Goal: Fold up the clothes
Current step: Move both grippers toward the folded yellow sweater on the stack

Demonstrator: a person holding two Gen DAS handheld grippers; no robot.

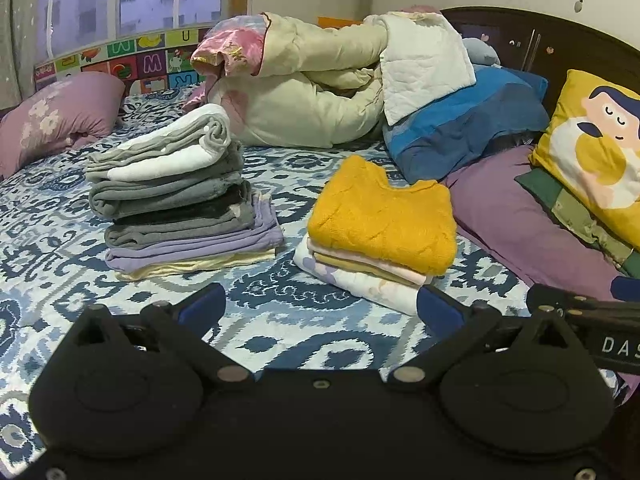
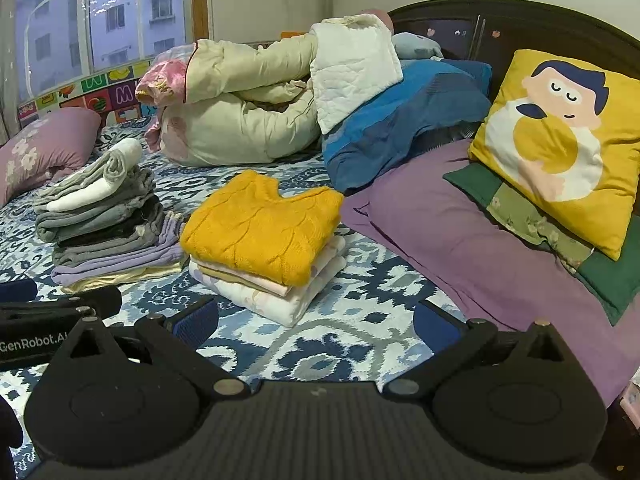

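Note:
Two stacks of folded clothes sit on the blue patterned bedspread (image 1: 280,312). The left stack (image 1: 176,200) holds grey, white, black, lilac and pale yellow pieces; it also shows in the right wrist view (image 2: 104,224). The right stack has a folded yellow sweater (image 1: 380,216) on top of cream and floral pieces (image 1: 360,280); in the right wrist view the sweater (image 2: 260,232) lies just ahead. My left gripper (image 1: 320,306) is open and empty above the bedspread, in front of both stacks. My right gripper (image 2: 316,316) is open and empty, just short of the sweater stack.
A bundled cream quilt (image 1: 312,92) and blue bedding (image 1: 460,128) lie behind the stacks. A purple sheet (image 2: 460,232), a yellow cartoon cushion (image 2: 560,144) and a dark headboard (image 2: 500,28) are at the right. A pink floral pillow (image 1: 56,120) lies far left.

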